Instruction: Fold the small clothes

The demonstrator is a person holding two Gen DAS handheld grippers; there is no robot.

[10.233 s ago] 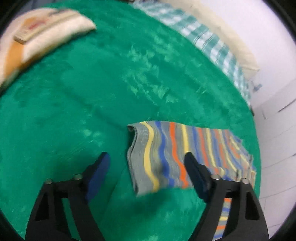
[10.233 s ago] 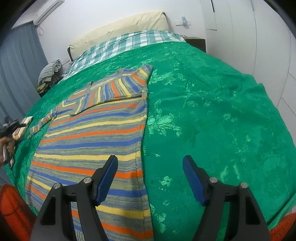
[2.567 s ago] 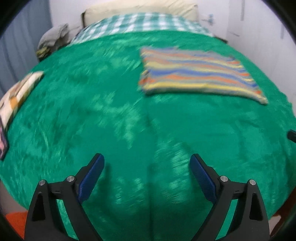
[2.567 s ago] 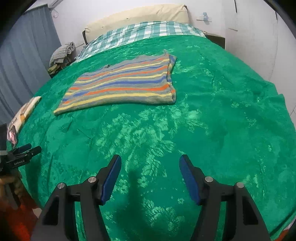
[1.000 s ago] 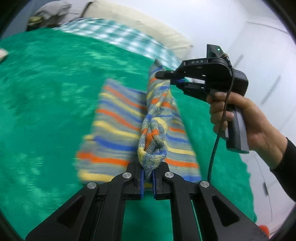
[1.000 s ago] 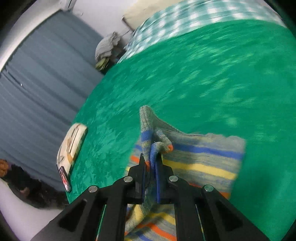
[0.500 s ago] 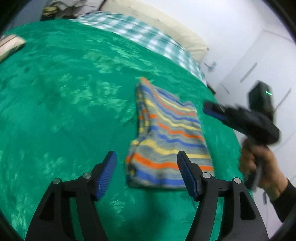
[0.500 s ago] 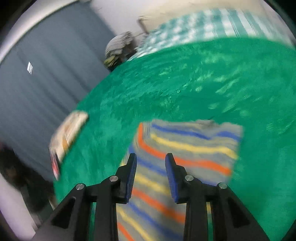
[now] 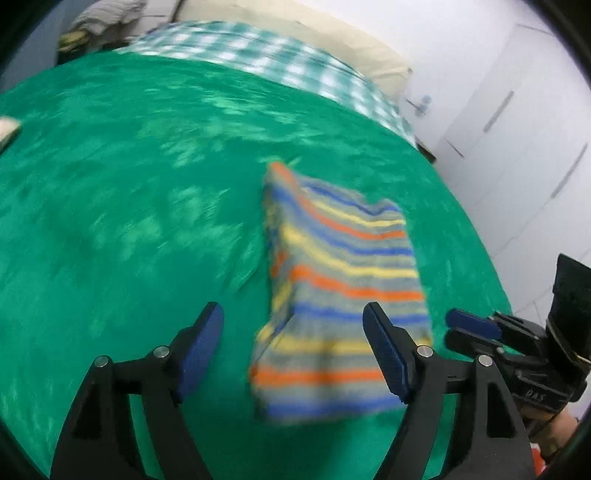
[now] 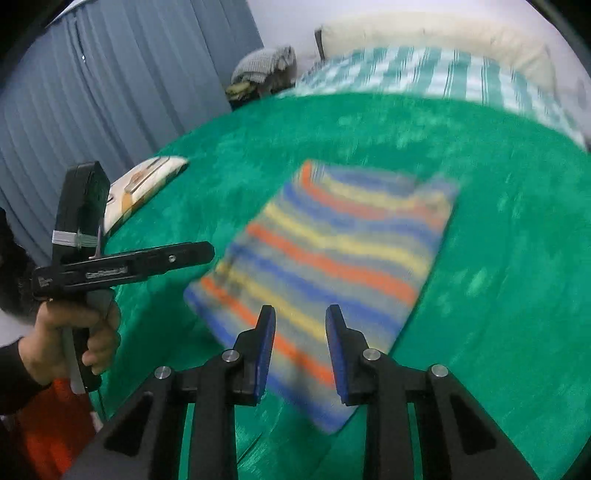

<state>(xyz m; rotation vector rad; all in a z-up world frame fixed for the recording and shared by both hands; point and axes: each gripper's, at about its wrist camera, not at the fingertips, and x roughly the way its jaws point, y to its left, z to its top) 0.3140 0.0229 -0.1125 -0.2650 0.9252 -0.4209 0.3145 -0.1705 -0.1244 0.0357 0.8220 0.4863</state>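
Observation:
A folded striped sweater (image 9: 343, 266) in grey, blue, orange and yellow lies flat on the green bedspread (image 9: 129, 184). My left gripper (image 9: 291, 321) hovers over its near end with the jaws wide and still opening, and nothing is pinched between them. In the right wrist view the same sweater (image 10: 340, 258) lies just beyond my right gripper (image 10: 301, 314). That gripper's jaws stand a little apart and are closing, with no cloth between the pads. Each gripper also shows in the other's view: the right gripper (image 9: 469, 325) beside the sweater, the left gripper (image 10: 199, 253) held by a hand (image 10: 74, 332).
A checkered sheet (image 9: 258, 55) and a cream pillow (image 10: 424, 33) lie at the head of the bed. A cream printed pack (image 10: 144, 181) rests near the bed's left edge. Grey curtains (image 10: 92, 92) hang to the left, and white wardrobe doors (image 9: 517, 129) stand to the right.
Both grippers let go of the sweater's raised edge and pulled back. The sweater now lies folded flat. The left jaws widened, and the right gripper swung round and drew away.

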